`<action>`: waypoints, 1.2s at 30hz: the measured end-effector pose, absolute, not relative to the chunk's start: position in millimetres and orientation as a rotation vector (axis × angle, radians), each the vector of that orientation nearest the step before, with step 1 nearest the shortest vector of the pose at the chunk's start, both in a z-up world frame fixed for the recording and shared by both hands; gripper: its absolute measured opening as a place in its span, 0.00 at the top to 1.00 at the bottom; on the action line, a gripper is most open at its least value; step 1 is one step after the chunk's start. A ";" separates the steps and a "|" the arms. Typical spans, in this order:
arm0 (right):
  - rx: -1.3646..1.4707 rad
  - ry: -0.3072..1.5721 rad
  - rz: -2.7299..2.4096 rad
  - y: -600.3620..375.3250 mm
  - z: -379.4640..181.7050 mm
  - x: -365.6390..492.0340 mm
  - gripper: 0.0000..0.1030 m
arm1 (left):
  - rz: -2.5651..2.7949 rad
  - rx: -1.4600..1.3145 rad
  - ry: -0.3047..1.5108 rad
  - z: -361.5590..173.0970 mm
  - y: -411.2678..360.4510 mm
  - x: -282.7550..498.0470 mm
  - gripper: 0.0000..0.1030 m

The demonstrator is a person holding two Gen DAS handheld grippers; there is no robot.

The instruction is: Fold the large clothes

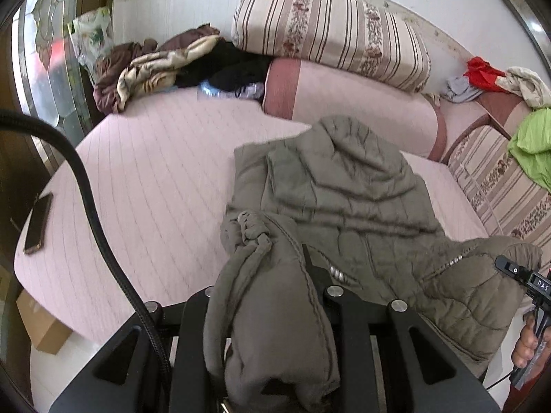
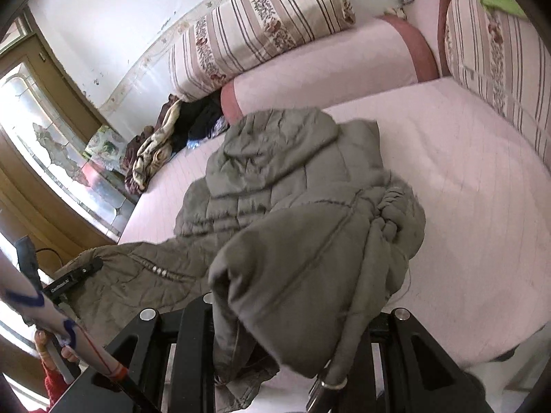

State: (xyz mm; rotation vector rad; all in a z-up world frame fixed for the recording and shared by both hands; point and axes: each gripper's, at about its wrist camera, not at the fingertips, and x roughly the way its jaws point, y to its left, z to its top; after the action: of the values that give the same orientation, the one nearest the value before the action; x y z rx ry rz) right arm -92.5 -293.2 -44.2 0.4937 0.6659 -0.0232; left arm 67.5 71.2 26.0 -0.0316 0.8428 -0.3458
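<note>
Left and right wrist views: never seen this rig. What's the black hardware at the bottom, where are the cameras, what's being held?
No robot arm here. A person holds a two-finger hand tool in each hand, and each tool carries a fisheye camera that looks forward along its jaws, hence the round, bent pictures.

The black frame at the bottom of the left wrist view is the left gripper; in the right wrist view it is the right gripper. Each view also catches the other tool at its edge.

Both grippers appear shut on bunched parts of an olive quilted jacket, whose far end lies on a pink bed. The fabric hides the jaws themselves.

Also there: a phone near the bed's left edge, a striped floral pillow at the wall, and a pile of brown and black clothes beside it.
</note>
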 end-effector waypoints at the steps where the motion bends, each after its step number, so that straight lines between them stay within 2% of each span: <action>1: 0.491 0.660 -0.031 -295.3 -39.0 -86.6 0.71 | -0.346 -0.033 0.837 29.6 70.0 71.1 0.77; 22: 0.483 0.586 -0.152 -347.5 25.2 35.8 0.72 | -0.254 0.015 0.727 79.5 17.2 187.7 0.77; 29: 0.437 0.607 -0.197 -361.4 30.6 98.8 0.72 | -0.218 0.019 0.772 65.1 -9.5 261.4 0.77; 36: 0.411 0.658 -0.265 -387.0 8.8 173.3 0.72 | -0.152 0.070 0.824 31.9 -33.5 327.8 0.76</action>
State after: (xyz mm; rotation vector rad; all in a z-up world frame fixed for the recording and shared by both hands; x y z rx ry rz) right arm 173.3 -387.0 8.8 0.4109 0.6576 -0.2651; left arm 327.8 -33.5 31.9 0.0701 0.8244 -0.1515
